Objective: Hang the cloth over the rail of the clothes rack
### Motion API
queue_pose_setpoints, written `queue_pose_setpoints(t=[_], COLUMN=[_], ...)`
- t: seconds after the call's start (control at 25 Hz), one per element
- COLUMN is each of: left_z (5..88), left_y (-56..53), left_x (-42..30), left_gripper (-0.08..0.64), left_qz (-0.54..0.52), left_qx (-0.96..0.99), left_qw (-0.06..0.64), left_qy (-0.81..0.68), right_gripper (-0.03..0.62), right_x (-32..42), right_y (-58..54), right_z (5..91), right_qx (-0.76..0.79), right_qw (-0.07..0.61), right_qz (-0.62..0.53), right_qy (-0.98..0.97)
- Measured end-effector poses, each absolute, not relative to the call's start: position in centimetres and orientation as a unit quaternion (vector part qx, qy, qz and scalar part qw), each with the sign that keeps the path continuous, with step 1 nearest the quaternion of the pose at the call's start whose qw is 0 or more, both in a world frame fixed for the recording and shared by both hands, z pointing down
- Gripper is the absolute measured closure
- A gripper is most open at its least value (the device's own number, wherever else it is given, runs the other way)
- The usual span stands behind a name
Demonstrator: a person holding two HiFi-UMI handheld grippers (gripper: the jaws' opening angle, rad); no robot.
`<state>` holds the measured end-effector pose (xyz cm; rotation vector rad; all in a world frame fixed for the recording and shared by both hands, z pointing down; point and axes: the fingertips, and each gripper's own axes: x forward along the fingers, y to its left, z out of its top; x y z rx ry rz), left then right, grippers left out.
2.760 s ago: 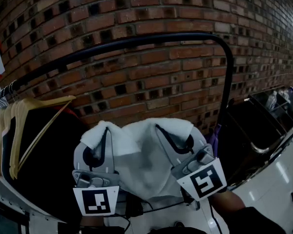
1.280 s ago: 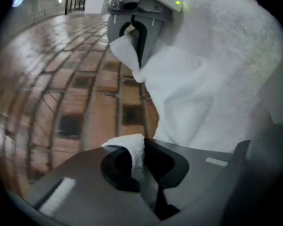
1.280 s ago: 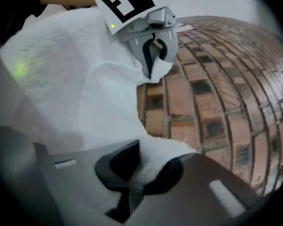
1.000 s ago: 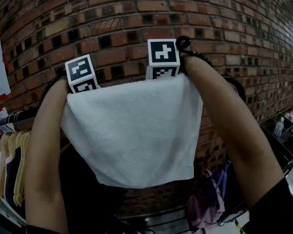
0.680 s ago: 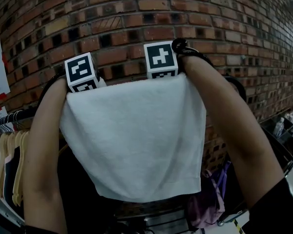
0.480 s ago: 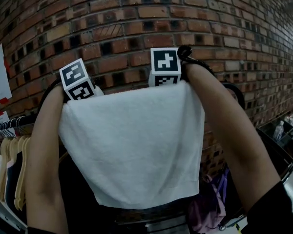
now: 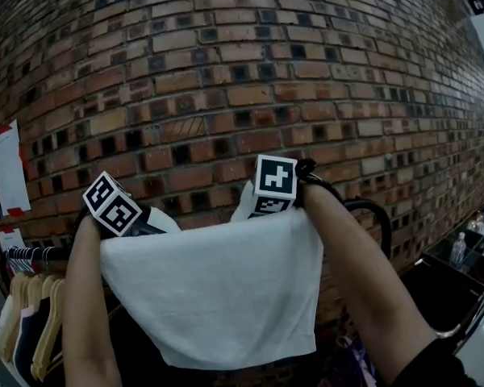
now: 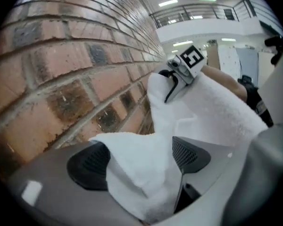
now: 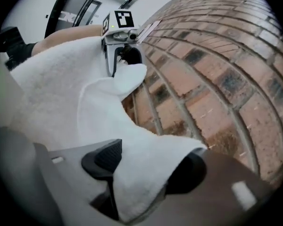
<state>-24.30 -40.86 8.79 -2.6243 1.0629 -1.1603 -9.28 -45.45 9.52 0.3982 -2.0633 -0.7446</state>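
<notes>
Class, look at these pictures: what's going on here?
A person holds up a white cloth by its top corners with two handheld grippers, at the rack's rail in front of a brick wall. The left gripper and right gripper are both opening their jaws, each with a cloth corner between them. The cloth hangs down on the near side; whether it rests on the rail is hidden.

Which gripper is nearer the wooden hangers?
Left. The left gripper is above-right of the wooden hangers; the right gripper is farther right. Both pairs of jaws are opening, cloth between them.
</notes>
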Motion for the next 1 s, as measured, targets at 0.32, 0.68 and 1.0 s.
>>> queue_pose_setpoints(t=[0.32,0.68,1.0], left_z=[9.0,12.3,13.8], left_y=[-41.0,-40.6,-40.0], left_x=[-26.4,-27.9,-29.2], left_gripper=[0.077,0.075,0.075], left_qz=[-0.391,-0.484,-0.532], left_qx=[-0.842,-0.798,-0.767], left_qw=[0.026,0.004,-0.015], left_qy=[0.371,0.358,0.358], right_gripper=[0.324,0.324,0.324], right_x=[-8.8,-6.3,-5.2], right_y=[-45.2,-46.8,-47.1], right_z=[8.1,9.7,8.8], right_qx=[0.172,0.193,0.202], right_qw=[0.404,0.501,0.49], right_qz=[-0.284,-0.32,-0.311], right_qy=[-0.852,-0.78,-0.789])
